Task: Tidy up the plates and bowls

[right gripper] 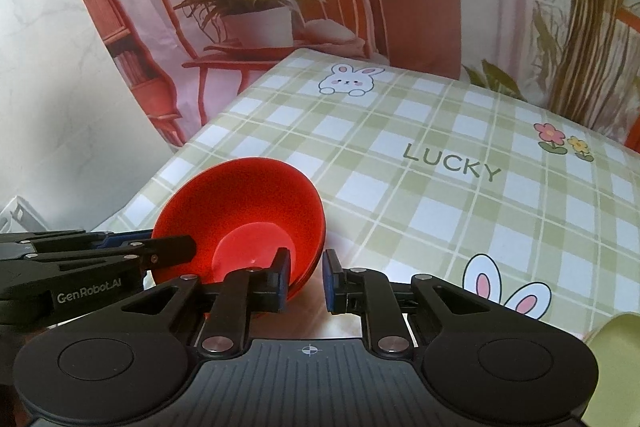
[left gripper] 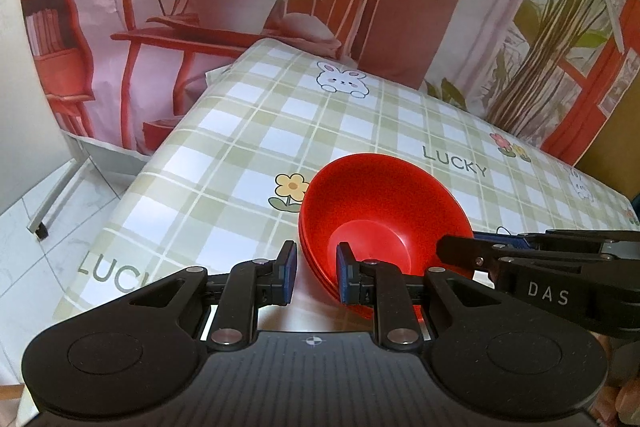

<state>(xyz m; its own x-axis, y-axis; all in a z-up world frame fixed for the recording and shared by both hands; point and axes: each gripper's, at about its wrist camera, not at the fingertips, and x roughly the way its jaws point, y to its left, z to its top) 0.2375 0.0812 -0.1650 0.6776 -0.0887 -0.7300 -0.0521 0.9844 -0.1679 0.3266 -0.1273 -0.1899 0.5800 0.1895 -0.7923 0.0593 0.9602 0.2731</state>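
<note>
Both grippers (left gripper: 316, 273) (right gripper: 306, 277) straddle red bowls' (left gripper: 384, 211) rim.

Your left gripper (left gripper: 316, 273) and right gripper (right gripper: 306, 277) are matte black linkages with silver rivets and blue fingertip pads (left gripper: 345, 277). Behind the fingers lies a ribbed grey plate bearing a crosshair mark. Side lettering reads "DAS" and "GenRobot.AI".

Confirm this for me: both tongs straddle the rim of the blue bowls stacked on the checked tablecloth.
Only the colour is wrong: the stacked bowls are red, not blue, as the left wrist view shows. The blue you noticed is the pads on the fingers. The rest stands: the left tongs and right tongs each straddle the rim, jaws apart, on the checked tablecloth.
</note>
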